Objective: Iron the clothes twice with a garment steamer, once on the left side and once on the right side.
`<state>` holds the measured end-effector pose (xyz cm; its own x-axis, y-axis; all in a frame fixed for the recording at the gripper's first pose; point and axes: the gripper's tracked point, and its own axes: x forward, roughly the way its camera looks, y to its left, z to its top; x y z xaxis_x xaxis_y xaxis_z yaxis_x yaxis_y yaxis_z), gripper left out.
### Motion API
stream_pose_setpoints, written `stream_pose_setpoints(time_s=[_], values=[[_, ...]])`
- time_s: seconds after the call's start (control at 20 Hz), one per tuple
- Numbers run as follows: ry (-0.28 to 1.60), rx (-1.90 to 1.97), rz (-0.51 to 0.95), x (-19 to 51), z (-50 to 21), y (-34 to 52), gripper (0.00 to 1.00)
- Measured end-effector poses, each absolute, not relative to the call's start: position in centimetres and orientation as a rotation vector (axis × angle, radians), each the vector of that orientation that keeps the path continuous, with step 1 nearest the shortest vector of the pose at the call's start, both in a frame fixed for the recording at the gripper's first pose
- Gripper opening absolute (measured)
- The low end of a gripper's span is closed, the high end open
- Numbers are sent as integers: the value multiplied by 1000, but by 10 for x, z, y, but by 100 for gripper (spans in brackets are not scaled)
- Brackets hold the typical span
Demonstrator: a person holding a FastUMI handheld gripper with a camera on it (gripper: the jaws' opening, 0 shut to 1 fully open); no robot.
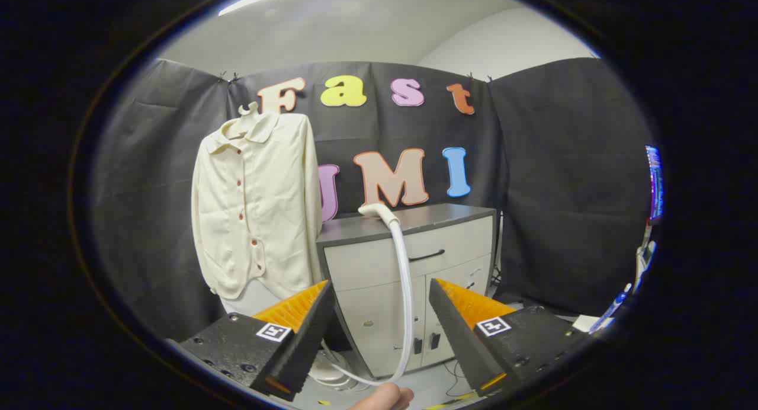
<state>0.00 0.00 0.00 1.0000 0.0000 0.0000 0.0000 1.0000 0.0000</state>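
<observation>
Shirt [254, 208] hanging left of cabinet [408, 262], steamer head [374, 210] seemingly atop it, beyond the parted fingers [308, 330].

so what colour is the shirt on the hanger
Cream shirt with small reddish-brown buttons, clearest in the gripper view.

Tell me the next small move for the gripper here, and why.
Probably move forward and up toward the steamer head lying on the cabinet. The gripper is open with nothing between its fingers, the hose runs down between and beyond them, and the shirt hangs to the left of the cabinet, so the steamer has to be picked up first.
</observation>
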Motion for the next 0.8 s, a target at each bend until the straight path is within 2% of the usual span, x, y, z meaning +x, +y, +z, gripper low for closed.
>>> stream_pose_setpoints(time_s=[0.8], values=[[5,-34,39,33,-11,15,98]])
